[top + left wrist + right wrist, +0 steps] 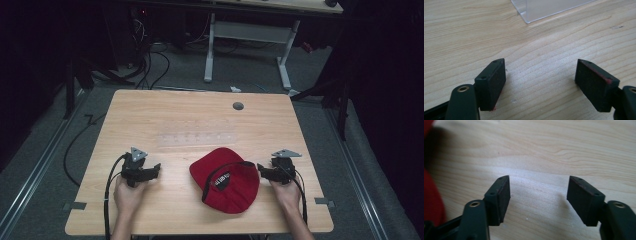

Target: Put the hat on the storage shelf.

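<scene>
Red cap [227, 186] on table [165, 115] between left tongs [159, 169] and right tongs [260, 169], both spread, empty.

cap [431, 195] blurred, cut off left

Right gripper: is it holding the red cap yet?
No. In the right gripper view the right gripper has its jaws spread apart over bare table, and the red cap lies off to the side.
</scene>
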